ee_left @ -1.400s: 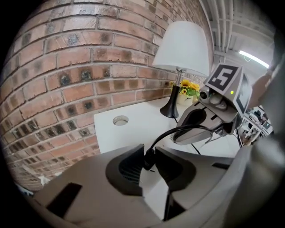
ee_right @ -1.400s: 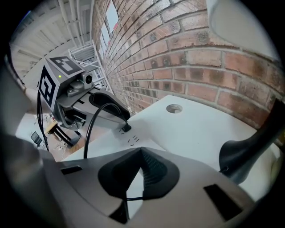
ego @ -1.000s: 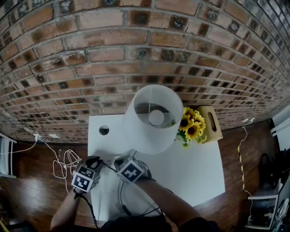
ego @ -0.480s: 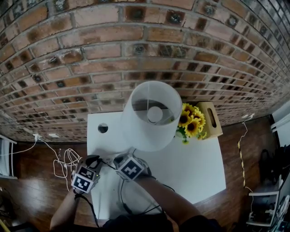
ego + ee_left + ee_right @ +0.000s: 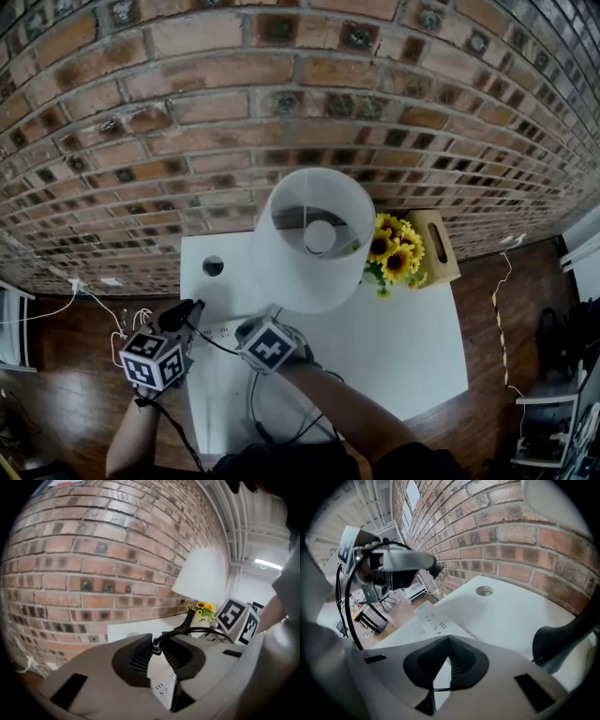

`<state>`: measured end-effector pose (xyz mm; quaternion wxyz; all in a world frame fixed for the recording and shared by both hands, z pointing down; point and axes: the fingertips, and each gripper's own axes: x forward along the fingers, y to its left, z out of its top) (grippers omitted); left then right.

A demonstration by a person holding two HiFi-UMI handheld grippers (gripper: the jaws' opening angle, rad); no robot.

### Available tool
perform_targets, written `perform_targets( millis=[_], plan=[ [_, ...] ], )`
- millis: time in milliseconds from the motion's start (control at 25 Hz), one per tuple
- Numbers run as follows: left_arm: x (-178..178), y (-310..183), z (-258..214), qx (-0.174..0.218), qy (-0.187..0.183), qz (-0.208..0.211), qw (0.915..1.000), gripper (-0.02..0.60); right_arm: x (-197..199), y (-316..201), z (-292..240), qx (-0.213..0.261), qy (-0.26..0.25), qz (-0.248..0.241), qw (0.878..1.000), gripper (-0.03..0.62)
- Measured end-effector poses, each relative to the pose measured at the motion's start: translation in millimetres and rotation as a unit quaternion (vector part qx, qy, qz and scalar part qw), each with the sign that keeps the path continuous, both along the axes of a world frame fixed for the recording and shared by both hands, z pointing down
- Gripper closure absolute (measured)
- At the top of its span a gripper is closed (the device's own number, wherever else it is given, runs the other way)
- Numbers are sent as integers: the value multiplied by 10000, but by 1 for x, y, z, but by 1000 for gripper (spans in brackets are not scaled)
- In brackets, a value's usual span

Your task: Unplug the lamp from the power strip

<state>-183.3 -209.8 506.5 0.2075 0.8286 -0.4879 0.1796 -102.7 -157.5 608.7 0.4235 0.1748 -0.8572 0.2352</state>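
The lamp, with its white shade (image 5: 314,239), stands at the back of the white table (image 5: 403,347). My left gripper (image 5: 186,312) hangs past the table's left edge, shut on the lamp's black plug (image 5: 154,644). The plug is clear of the white power strip (image 5: 433,618), and its black cord (image 5: 217,344) runs back toward the right gripper. My right gripper (image 5: 246,329) is over the near end of the strip with its jaws closed tip to tip and nothing between them. The lamp's black base (image 5: 562,644) sits to its right.
Sunflowers (image 5: 394,258) and a wooden box (image 5: 436,251) stand at the table's back right. A round cable hole (image 5: 214,265) is at the back left. White cables (image 5: 127,323) lie on the wooden floor to the left, and the brick wall (image 5: 234,112) is close behind.
My left gripper has pulled left and away from the power strip with the plug in its jaws, drawing the cord out. The right gripper has stayed over the strip.
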Motion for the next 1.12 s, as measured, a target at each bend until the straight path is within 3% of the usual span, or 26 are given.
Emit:
perform_targets(
  millis=[80, 160, 400, 800, 1120],
  plan=[
    [5, -7, -22, 395, -683, 433, 9959, 499, 2, 0, 0, 26, -57, 64, 10000, 592],
    [12, -3, -29, 598, -1287, 846, 9863, 499, 1, 1, -1, 50, -98, 91, 9999, 592],
    [9, 8, -17, 387, -970, 700, 9921, 497, -2, -1, -1, 88, -126, 112, 9998, 592],
    [3, 3, -20, 522, -1254, 671, 9885, 492, -2, 0, -2, 5, -159, 61, 9999, 592],
    [5, -18, -36, 772, -1162, 559, 9887, 492, -4, 1, -3, -2, -262, 37, 9996, 592]
  ],
)
